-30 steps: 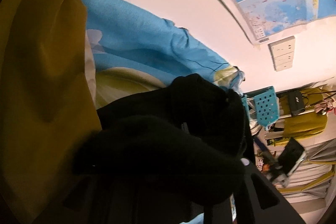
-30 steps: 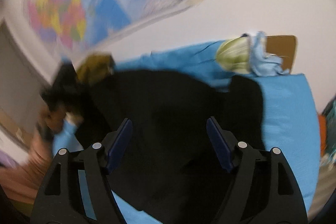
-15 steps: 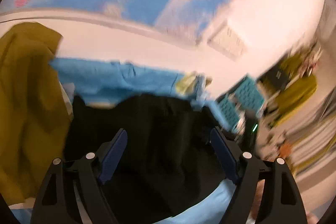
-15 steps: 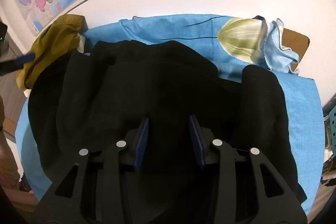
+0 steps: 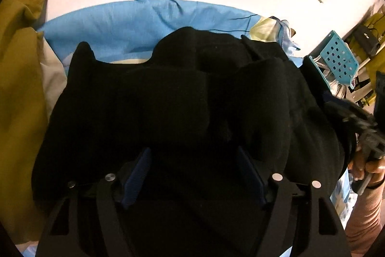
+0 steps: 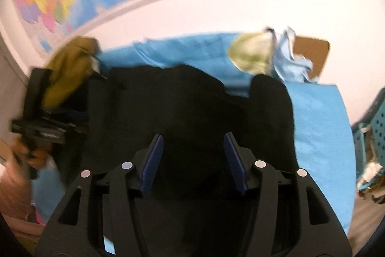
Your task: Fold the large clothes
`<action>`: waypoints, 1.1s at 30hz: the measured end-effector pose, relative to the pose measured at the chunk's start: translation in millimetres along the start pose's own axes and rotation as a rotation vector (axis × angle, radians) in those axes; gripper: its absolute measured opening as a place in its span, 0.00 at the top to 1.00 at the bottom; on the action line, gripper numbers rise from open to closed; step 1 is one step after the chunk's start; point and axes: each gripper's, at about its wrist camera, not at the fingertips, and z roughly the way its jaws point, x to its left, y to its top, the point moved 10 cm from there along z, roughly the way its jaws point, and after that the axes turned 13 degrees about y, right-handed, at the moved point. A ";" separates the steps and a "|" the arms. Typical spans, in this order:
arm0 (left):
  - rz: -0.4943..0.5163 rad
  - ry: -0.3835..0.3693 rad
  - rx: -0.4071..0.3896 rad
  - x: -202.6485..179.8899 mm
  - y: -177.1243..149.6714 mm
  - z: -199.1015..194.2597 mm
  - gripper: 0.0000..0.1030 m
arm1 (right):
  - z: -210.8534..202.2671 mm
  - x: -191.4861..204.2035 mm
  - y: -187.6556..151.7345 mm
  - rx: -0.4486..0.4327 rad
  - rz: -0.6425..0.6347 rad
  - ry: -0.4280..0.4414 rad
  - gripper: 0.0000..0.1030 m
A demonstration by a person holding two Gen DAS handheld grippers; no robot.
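Currently both grippers hover over a black garment [image 5: 182,98] lying bunched on a blue sheet [image 5: 125,23] that covers the work surface by a white wall. Left gripper [image 5: 192,168] has its jaws spread, nothing between the blue pads, dark cloth right beneath. Right gripper [image 6: 193,158] likewise parted and empty, over the near middle of the same garment [image 6: 187,100]; that view is motion-blurred.

Step in hand, as a guess: picking hold points to spread or fold the piece. Doing it well probably means each gripper pinching a single layer at an edge or corner, well apart from the other, then pulling taut before laying it over; grabbing the lumpy middle would likely drag several layers.

Garment looks thick, matte, fleece- or knit-like, with soft rounded folds and one flap sticking up at left; seams are too dark to read. Sheet is thin woven cotton, lightly creased. Mustard-yellow cloth [image 5: 19,69] is heaped at left, a pale green-and-blue bundle [image 6: 259,54] at the far side, a perforated teal plastic basket [image 5: 339,62] at right.
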 end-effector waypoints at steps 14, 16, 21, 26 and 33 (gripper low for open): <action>-0.081 0.003 -0.318 52.0 -71.6 -114.6 0.19 | -109.4 -12.1 -33.8 -0.240 0.190 0.140 0.21; -0.117 0.010 -0.304 65.2 -88.5 -110.5 0.19 | -128.8 -22.2 -58.9 -0.271 0.252 0.153 0.14; -0.158 -0.016 -0.239 71.0 -115.4 -76.4 0.18 | -122.7 -36.9 -114.5 -0.254 0.400 0.205 0.10; -0.130 -0.048 -0.217 50.4 -119.9 -55.9 0.13 | -99.1 -31.3 -128.7 -0.234 0.435 0.247 0.09; -0.144 -0.080 -0.206 35.5 -110.6 -36.4 0.13 | -80.8 -25.4 -116.4 -0.263 0.397 0.239 0.06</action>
